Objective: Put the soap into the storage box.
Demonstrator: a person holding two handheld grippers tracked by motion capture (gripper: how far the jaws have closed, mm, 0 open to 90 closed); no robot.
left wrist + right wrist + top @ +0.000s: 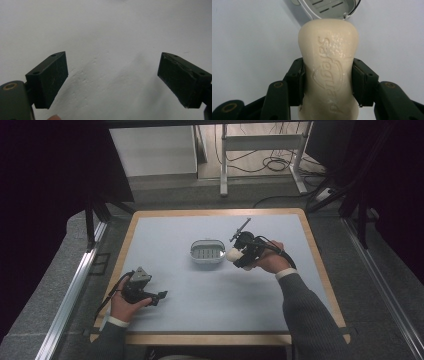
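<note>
Cream embossed soap bar (329, 75), waisted, apparently glossy.

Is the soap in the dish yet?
Not yet. The soap sits clamped in the right gripper, beside the dish.

High overview, two close jaw-level views

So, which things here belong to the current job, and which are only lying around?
In use:
- soap bar, clamped in the right gripper
- soap dish, beside it

Apart:
- left gripper, open, holding nothing
- metal frame and cables behind the table
</note>
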